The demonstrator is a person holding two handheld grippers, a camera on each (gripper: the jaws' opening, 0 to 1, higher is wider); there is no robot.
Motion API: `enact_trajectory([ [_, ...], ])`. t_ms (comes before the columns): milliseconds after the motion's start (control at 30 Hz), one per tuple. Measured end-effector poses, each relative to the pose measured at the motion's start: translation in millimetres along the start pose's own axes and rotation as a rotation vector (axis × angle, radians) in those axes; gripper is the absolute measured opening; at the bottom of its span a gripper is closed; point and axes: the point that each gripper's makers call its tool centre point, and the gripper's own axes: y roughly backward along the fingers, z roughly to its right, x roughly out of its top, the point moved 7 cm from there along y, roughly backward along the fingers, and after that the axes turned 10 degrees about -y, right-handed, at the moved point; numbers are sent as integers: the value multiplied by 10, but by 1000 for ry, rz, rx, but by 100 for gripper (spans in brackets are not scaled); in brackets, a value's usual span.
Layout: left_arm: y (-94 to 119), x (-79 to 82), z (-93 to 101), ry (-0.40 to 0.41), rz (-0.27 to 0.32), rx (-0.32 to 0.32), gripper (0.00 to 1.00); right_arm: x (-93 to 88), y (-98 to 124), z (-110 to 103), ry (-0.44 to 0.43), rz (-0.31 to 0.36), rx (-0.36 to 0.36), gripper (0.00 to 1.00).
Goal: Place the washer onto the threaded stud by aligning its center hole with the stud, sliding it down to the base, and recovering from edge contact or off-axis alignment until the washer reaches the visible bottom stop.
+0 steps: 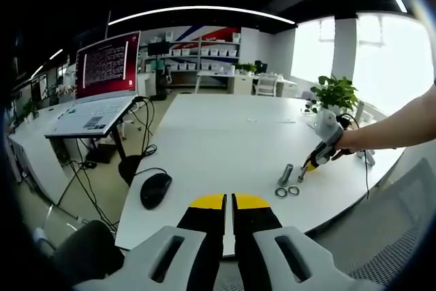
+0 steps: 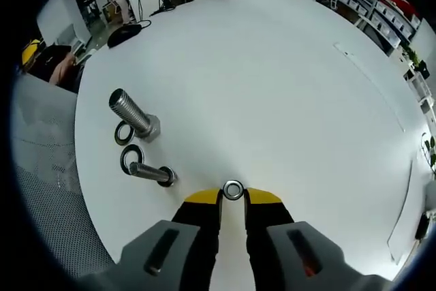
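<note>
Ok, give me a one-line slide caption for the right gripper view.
Right tool pinches a washer at its tips above the white table, beside two bolts and two loose washers.

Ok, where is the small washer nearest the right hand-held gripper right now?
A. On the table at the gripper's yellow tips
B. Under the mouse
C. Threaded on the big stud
A: the small washer lies on the white table at the right hand-held gripper tips, apart from both studs.

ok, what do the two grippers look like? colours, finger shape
Both match: left gripper and right gripper each have two black fingers capped with yellow tips, rising from light grey moulded bodies with slotted openings. In the left gripper view the right gripper also appears, its yellow tip showing.
</note>
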Motion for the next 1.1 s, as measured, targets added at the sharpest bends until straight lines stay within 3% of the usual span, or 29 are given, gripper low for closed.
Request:
enact_trajectory([
  [233,0,-4,-3,2,-3,2,1,-17,165,-4,-38,44,35,15],
  [567,-1,6,1,1,5,0,1,-59,436,-159,-14,70,96,15],
  [1100,1,7,4,2,5,-2,1,93,698,-408,93,94,130,14],
])
